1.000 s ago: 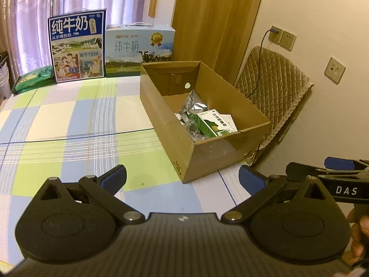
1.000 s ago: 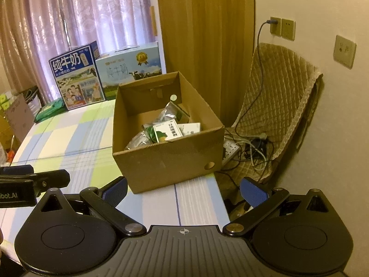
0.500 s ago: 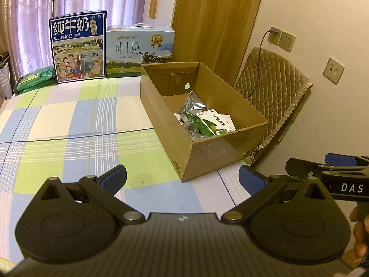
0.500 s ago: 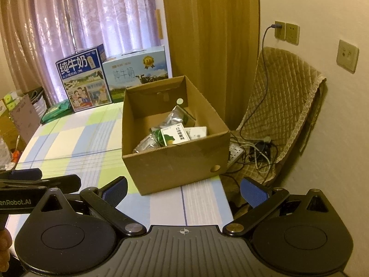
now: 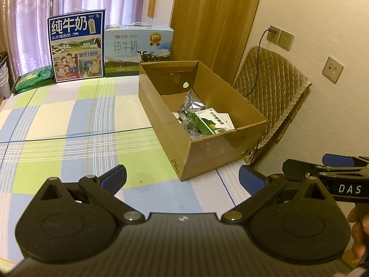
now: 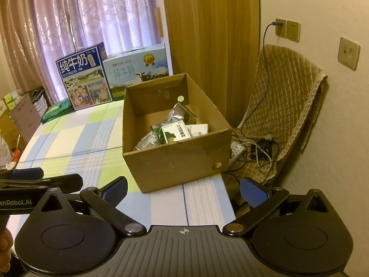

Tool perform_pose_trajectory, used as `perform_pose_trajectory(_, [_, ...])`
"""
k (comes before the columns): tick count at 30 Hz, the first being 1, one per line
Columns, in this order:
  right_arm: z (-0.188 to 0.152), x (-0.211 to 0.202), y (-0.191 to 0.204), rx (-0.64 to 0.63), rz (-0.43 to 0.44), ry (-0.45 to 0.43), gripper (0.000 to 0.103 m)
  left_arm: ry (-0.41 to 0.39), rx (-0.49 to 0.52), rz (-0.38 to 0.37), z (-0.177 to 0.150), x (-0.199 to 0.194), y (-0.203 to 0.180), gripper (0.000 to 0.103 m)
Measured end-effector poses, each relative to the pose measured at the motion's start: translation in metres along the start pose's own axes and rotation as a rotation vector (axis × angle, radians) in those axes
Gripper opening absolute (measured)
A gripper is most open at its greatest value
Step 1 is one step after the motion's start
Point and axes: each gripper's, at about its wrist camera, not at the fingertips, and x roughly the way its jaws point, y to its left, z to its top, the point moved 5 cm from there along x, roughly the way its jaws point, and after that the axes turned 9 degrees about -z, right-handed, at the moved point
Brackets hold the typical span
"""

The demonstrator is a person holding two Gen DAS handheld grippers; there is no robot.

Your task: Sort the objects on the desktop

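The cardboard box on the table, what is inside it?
Inside the cardboard box lie a green and white carton, a silver foil pouch, a white packet and clear plastic wrapping. Anything beneath this pile is covered and cannot be seen.

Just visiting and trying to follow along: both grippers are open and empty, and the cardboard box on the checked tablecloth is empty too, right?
Not quite. The cardboard box is not empty: the left wrist view shows a green-and-white carton and silvery packets inside. The rest holds: left gripper and right gripper are open, holding nothing, and the box sits on the checked tablecloth.
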Motion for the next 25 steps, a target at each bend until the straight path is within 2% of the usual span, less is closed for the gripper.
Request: perform_pose_trajectory(25, [-0.0044, 0.002, 0.0087, -0.013, 0.002, 0.009, 0.101, -0.003, 0.0, -0.017, -0.0033, -0.0018, 0.0023, 0.102])
